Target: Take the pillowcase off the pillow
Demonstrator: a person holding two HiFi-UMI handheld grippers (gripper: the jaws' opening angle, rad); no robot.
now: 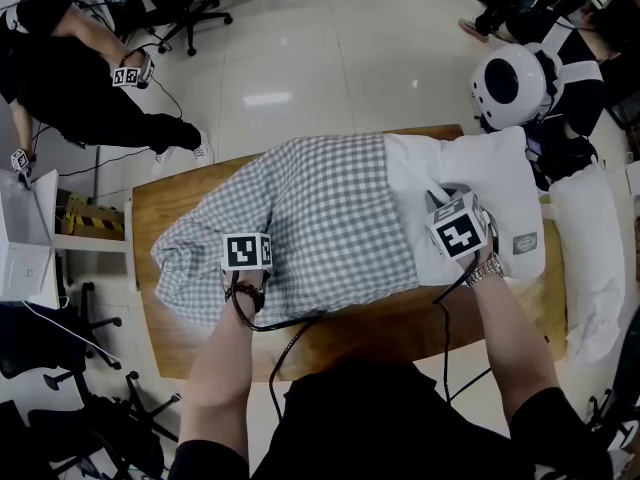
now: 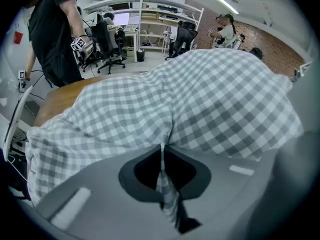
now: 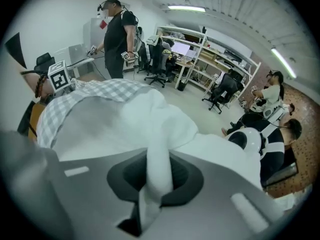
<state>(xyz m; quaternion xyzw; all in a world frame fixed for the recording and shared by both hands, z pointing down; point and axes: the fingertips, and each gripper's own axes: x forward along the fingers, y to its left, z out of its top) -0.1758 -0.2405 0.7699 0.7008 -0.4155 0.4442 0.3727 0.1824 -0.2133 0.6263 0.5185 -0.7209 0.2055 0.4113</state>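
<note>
two pairs of tongs are at work here, and both are pinched tight on cloth. the left tongs (image 2: 162,159) are clamped on a thin fold of the grey-and-white checked pillowcase (image 1: 310,218), near its left end on the side closest to the person. the right tongs (image 3: 159,171) are clamped on a thick fold of the white pillow (image 1: 470,178), on the part that sticks out bare. the pillow lies across the wooden counter (image 1: 150,218), running left to right in front of the person. the pillowcase covers its left portion, and the uncovered white end lies at the counter's right end. the checked cloth at the far left looks rumpled. a black cable (image 1: 290,320) trails back over the near edge of the counter. beyond the counter, a person in black (image 2: 52,29) stands by office chairs (image 1: 190,8).
</note>
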